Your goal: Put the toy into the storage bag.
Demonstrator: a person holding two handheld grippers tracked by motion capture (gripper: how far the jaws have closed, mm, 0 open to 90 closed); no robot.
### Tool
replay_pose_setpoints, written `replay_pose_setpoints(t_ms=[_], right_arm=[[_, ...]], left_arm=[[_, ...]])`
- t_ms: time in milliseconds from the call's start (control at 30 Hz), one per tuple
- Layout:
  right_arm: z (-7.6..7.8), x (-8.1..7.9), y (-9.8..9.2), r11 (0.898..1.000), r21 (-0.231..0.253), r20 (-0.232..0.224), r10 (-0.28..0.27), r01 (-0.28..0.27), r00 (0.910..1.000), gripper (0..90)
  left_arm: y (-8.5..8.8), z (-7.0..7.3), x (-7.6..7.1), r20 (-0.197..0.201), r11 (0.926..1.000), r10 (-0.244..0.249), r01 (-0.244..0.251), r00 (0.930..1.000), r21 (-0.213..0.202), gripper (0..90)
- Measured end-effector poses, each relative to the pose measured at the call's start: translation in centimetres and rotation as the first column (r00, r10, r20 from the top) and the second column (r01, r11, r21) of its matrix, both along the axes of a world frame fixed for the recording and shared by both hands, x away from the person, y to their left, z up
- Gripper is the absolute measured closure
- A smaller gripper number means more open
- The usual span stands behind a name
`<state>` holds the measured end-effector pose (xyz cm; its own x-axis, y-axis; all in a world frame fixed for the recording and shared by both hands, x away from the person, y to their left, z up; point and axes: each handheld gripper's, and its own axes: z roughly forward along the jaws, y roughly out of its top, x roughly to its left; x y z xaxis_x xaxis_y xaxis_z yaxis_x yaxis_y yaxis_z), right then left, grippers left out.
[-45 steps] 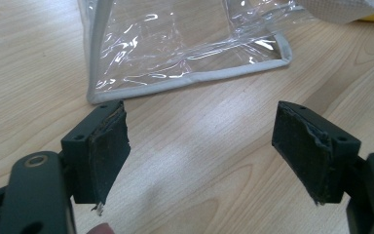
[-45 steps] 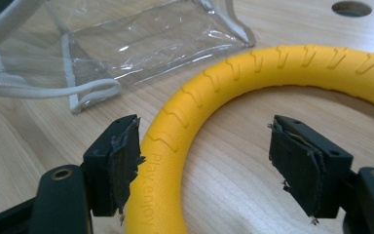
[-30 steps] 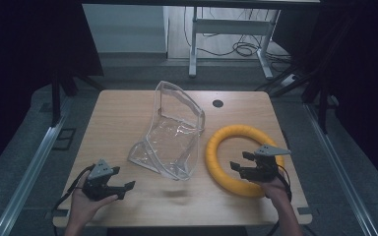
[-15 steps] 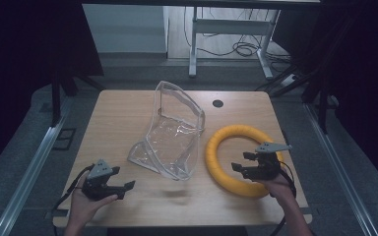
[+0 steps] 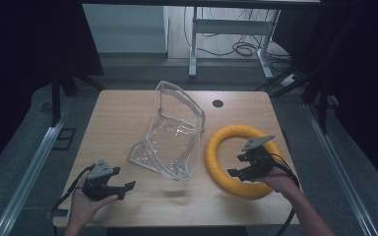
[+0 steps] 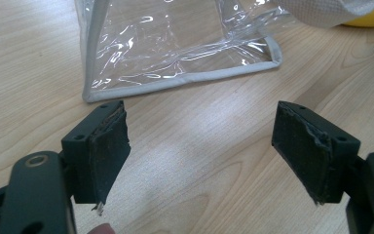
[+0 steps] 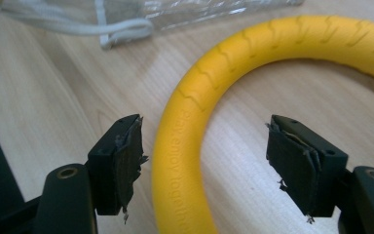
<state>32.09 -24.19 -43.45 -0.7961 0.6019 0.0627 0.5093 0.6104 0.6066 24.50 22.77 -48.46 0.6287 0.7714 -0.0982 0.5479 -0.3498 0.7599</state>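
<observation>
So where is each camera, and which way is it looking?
High view: above the person's side, looking forward and down at the table; both hands show.
Left gripper view: on the left gripper, facing the bag; open jaws show.
Right gripper view: on the right gripper, its open jaws astride the ring.
All three share bag and ring.

Yellow ring [image 5: 226,167] flat beside clear bag [image 5: 173,135]

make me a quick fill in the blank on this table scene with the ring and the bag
1. The ring on the table is coloured ____.
2. The right gripper has its jaws ____ on either side of the ring's tube.
3. The bag beside the ring is made of clear ____.
4. The left gripper holds ____.

Missing words: yellow; open; plastic; nothing
</observation>
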Motion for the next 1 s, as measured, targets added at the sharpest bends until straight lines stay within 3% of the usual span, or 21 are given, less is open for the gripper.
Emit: replay_pose_setpoints(t_ms=[200, 300, 367, 400, 467, 500, 667, 833, 1000], right_arm=[[-0.4, -0.1, 1.6, 0.996, -0.071, -0.052, 0.058, -0.062, 0.997, 29.7], [-1.2, -0.2, 2.7, 0.983, -0.149, -0.102, 0.097, -0.112, 0.99, 29.6], [-1.3, -0.2, 2.9, 0.98, -0.159, -0.11, 0.101, -0.118, 0.9888, 29.6], [-1.7, -0.2, 3.2, 0.973, -0.188, -0.124, 0.112, -0.134, 0.9859, 29.6], [-1.9, -0.2, 3.3, 0.97, -0.199, -0.13, 0.111, -0.136, 0.9852, 29.7], [-2.3, -0.2, 3.5, 0.962, -0.228, -0.139, 0.118, -0.148, 0.9832, 29.8], [-3.2, -0.2, 3.9, 0.948, -0.275, -0.16, 0.12, -0.161, 0.9797, 30.1], [-3.9, -0.2, 4.1, 0.938, -0.302, -0.178, 0.118, -0.168, 0.9769, 31.0], [-4.6, -0.1, 4.2, 0.921, -0.346, -0.187, 0.118, -0.177, 0.9753, 32.3]], left_arm=[[0.0, 0.0, 0.0, 0.001, 1.0, 0.001, -0.001, 1.0, 0.003, 21.2], [0.0, 0.0, 0.0, 0.0, 1.0, 0.0, 0.0, 1.0, 0.006, 21.2], [0.0, 0.0, 0.0, 0.0, 1.0, 0.001, -0.001, 1.0, 0.005, 21.2], [0.0, 0.0, 0.0, 0.001, 1.0, 0.001, -0.001, 1.0, 0.003, 21.2], [0.1, 0.0, 0.0, 0.002, 1.0, 0.001, -0.001, 1.0, 0.003, 21.2], [0.1, 0.0, 0.0, 0.001, 1.0, 0.001, -0.001, 1.0, 0.003, 21.2], [0.0, -0.1, 0.0, -0.004, 1.0, -0.001, 0.001, 1.0, 0.009, 21.2], [-0.1, -0.1, 0.1, -0.005, 1.0, -0.001, 0.001, 1.0, 0.009, 21.2], [-0.1, -0.1, 0.1, -0.006, 0.9999, -0.001, 0.001, 1.0, 0.01, 21.2]])
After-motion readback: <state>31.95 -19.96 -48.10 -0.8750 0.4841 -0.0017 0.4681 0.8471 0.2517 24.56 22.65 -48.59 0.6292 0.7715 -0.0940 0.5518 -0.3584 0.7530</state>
